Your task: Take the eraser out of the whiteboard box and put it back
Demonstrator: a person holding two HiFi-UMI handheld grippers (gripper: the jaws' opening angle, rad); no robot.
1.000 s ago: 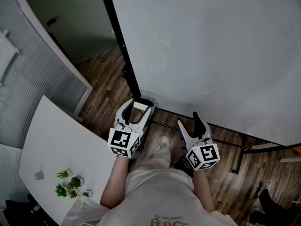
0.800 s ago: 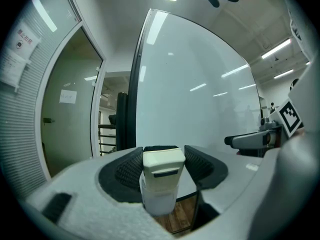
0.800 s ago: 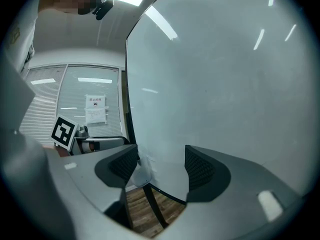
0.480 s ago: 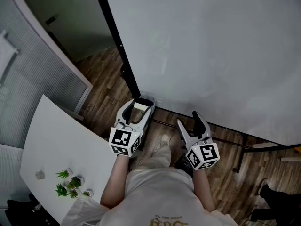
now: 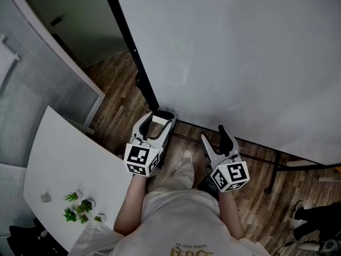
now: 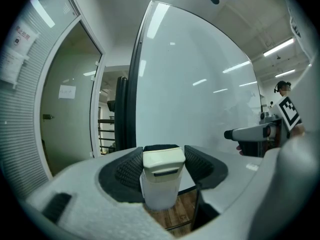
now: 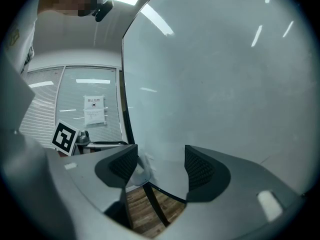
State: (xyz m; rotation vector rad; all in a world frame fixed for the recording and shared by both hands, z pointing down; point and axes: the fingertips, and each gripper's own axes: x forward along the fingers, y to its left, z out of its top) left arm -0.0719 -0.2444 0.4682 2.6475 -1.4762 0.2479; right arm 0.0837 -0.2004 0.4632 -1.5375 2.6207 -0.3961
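A cream eraser (image 5: 158,120) with a black felt underside sits between the jaws of my left gripper (image 5: 159,116), which is shut on it. In the left gripper view the eraser (image 6: 163,163) fills the gap between the ribbed pads, just above a translucent white whiteboard box (image 6: 159,196). From the head view, the box (image 5: 167,111) hangs at the lower left corner of the whiteboard (image 5: 240,52), right in front of the eraser. My right gripper (image 5: 214,135) is held open farther right along the board's lower edge, and its jaws (image 7: 160,164) hold nothing.
A black frame post (image 5: 130,47) borders the whiteboard on the left. A white table (image 5: 64,164) carrying small green plants (image 5: 77,207) stands to my left. Wooden floor (image 5: 117,89) lies below, and the board's stand bars (image 5: 277,164) run under its lower edge.
My left gripper has sunk slightly with the eraser still in its jaws. The right gripper has kept still.
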